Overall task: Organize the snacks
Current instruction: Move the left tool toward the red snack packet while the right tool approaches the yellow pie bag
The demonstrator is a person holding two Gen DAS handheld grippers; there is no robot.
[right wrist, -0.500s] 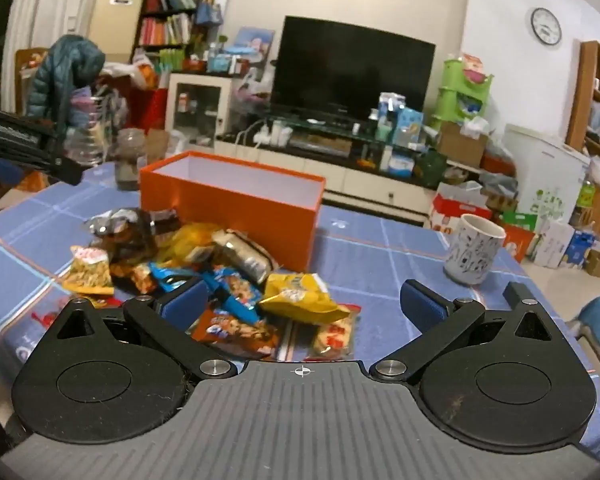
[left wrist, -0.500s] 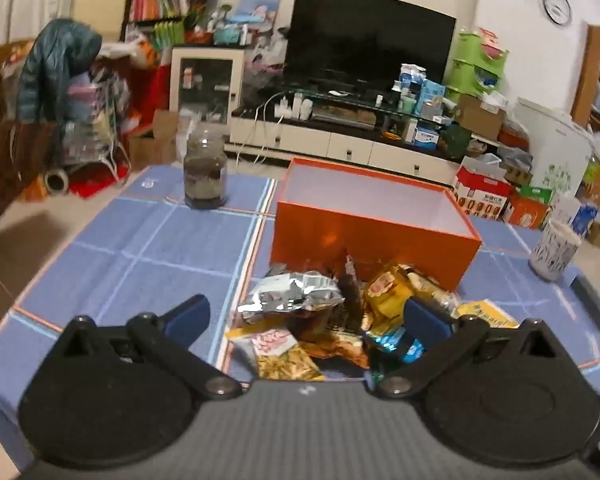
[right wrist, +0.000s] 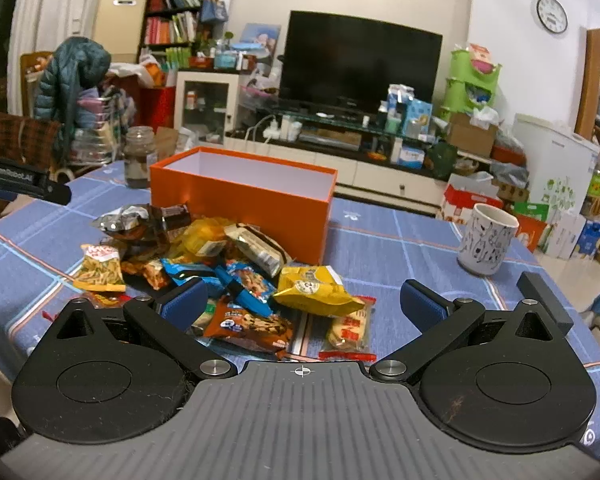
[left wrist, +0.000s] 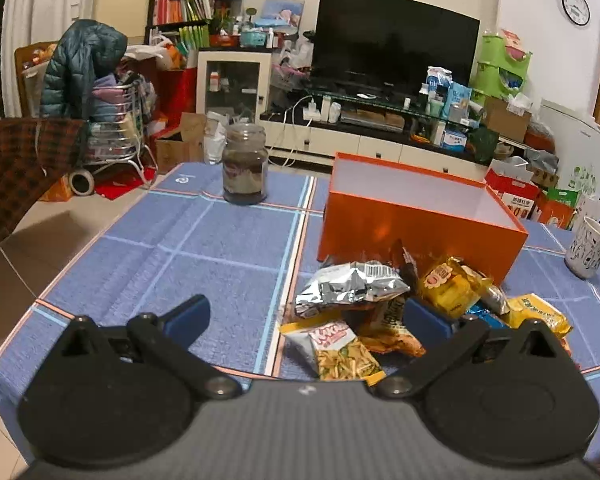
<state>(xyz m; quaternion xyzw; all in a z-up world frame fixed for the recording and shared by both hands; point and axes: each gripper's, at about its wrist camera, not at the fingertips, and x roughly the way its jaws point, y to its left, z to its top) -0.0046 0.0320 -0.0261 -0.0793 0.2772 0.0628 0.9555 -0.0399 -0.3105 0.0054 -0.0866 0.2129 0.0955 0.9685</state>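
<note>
Blue-grid surface [left wrist: 220, 240] in a cluttered living room, snack pile [right wrist: 228, 272] in front of orange box [left wrist: 416, 216].
Left hand-held gripper [left wrist: 306, 318] open, low by the pile's left edge, silver bag [left wrist: 350, 286] ahead. Right hand-held gripper [right wrist: 302, 304] open, holding nothing, cookie pack [right wrist: 248, 324] and yellow bag [right wrist: 314, 290] between its fingers. Mug [right wrist: 486, 240] right, jar [left wrist: 245, 164] left.
</note>
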